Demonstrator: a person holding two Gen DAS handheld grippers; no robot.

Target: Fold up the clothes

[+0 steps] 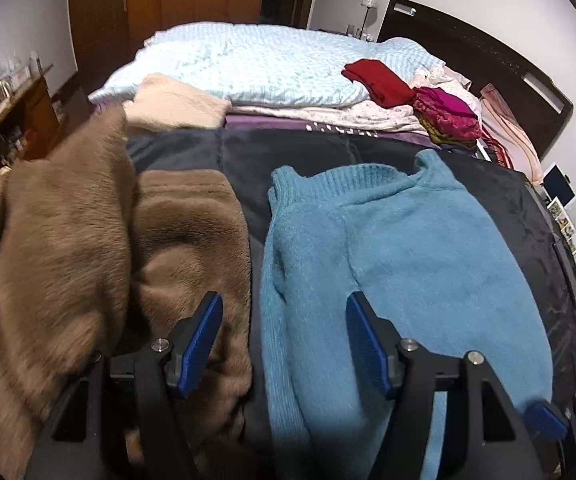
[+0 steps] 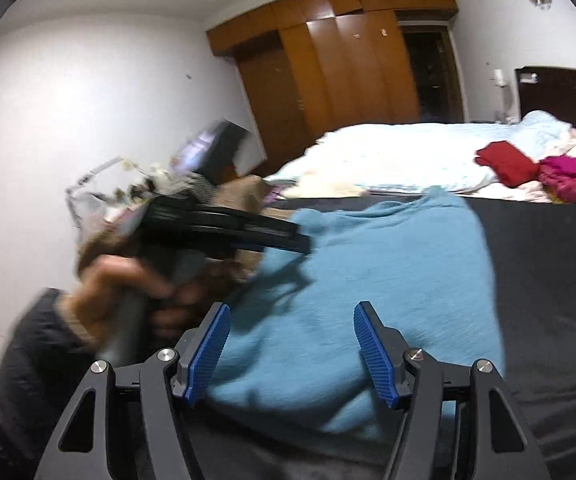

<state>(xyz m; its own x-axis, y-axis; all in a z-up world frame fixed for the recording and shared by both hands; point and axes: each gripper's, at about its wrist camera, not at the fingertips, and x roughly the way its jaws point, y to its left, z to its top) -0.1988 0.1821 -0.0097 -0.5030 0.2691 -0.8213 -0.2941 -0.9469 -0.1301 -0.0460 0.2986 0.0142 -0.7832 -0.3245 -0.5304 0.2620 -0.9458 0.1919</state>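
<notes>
The left claw point(image 1: 284, 312) hangs released over the near edge of a blue sweater point(image 1: 408, 248), nothing between its blue pads. The right claw point(image 2: 290, 324) is released too, spread above the same sweater with nothing in it. A hand point(image 2: 128, 284) in a dark sleeve holds the left tool beside it. The sweater lies flat on a dark blanket point(image 1: 308, 148) on the bed, just beside a brown fleece point(image 1: 88, 232). Farther back sit a pale blue quilt point(image 1: 248, 64), a red garment point(image 1: 380, 80) and a magenta bundle point(image 1: 448, 116).
</notes>
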